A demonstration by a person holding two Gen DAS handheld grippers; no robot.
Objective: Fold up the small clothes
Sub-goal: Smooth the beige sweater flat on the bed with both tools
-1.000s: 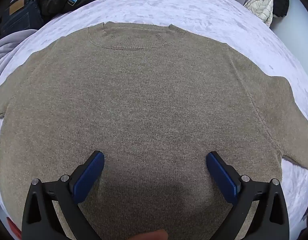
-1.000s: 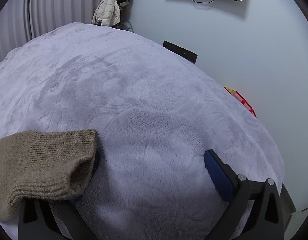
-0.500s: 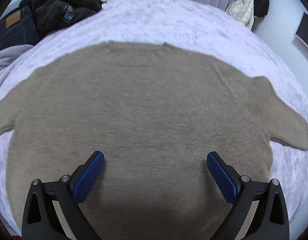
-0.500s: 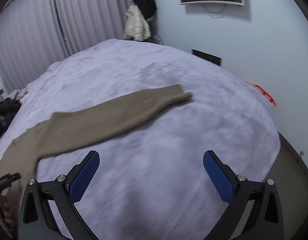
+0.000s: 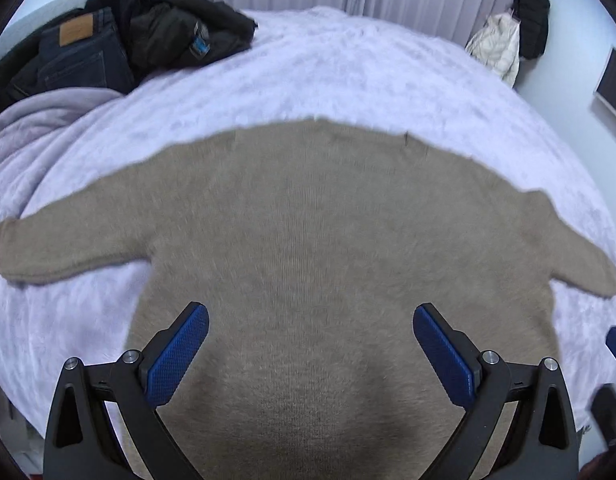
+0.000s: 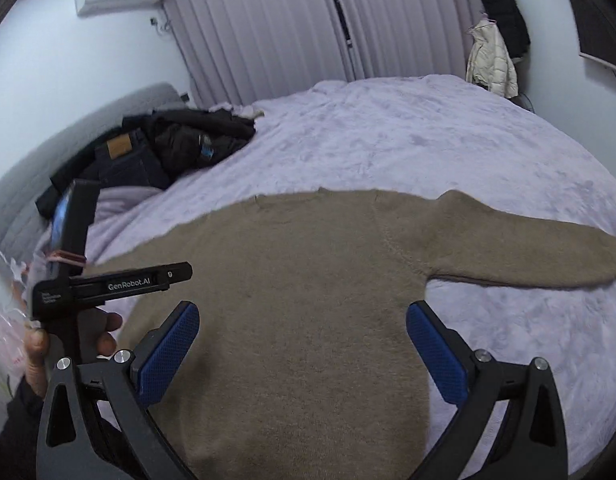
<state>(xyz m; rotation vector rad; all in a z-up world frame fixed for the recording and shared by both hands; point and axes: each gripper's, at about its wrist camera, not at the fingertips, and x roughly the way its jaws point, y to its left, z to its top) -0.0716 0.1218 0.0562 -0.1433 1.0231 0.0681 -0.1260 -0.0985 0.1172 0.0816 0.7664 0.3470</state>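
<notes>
A tan knit sweater (image 5: 308, 240) lies flat on the lilac bedspread (image 5: 348, 72), neck at the far side and both sleeves spread out to the sides. It also shows in the right wrist view (image 6: 299, 280), with its right sleeve (image 6: 528, 252) stretched out to the right. My left gripper (image 5: 310, 344) is open and empty above the sweater's lower body. My right gripper (image 6: 301, 340) is open and empty above the sweater's lower right part. The left gripper's body (image 6: 107, 280) shows at the left of the right wrist view, held in a hand.
A pile of dark clothes and jeans (image 5: 127, 44) lies at the bed's far left corner, beside a folded lilac blanket (image 5: 35, 120). Curtains (image 6: 287, 20) hang behind the bed. Jackets (image 6: 492, 40) hang at the far right wall.
Both grippers have pulled back and risen, so the whole sweater now shows. The right gripper has let go of the sleeve cuff, which now lies flat on the bed.
</notes>
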